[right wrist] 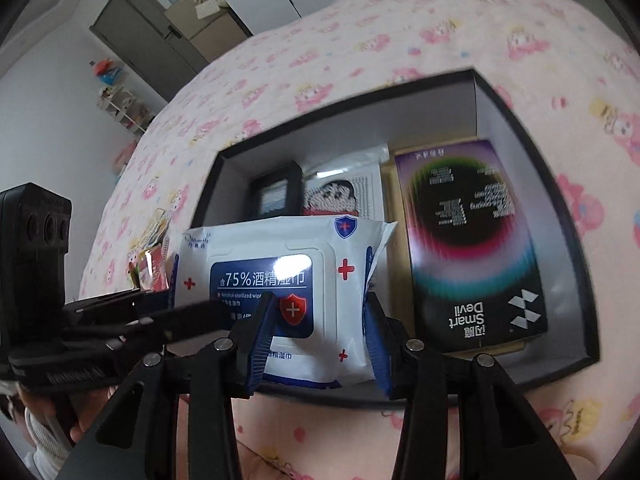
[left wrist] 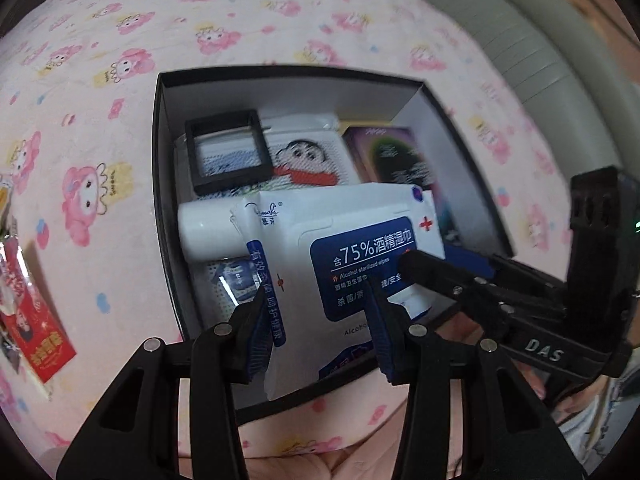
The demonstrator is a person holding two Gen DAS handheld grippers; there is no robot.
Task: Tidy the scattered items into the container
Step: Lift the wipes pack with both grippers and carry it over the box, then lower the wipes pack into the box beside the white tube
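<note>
Nearest the cameras, both grippers meet on the pack of alcohol wipes (left wrist: 352, 276), which hangs over the near edge of the black box (left wrist: 160, 152). The left gripper (left wrist: 316, 320) has its blue pads apart, with the pack's left end lying between them; whether the pads press on it cannot be told from this view. The right gripper (right wrist: 320, 340) straddles the pack's other end, its pads set against the two sides, so it looks closed on the pack. The pack's long axis runs across the box's near wall from one gripper to the other, and most of it already lies above the box's inside. Just behind the pack in the box sits a white tube (left wrist: 208, 224); farther back are a black frame (left wrist: 228, 152) and a cartoon-print pouch (left wrist: 308, 156), with a purple carton (right wrist: 472, 248) along the box's right wall. A red packet (left wrist: 36, 332) lies outside, well to the left of the box on the pink bedspread (left wrist: 100, 80), so it seems left to tidy, and the left gripper is nearer it.
</note>
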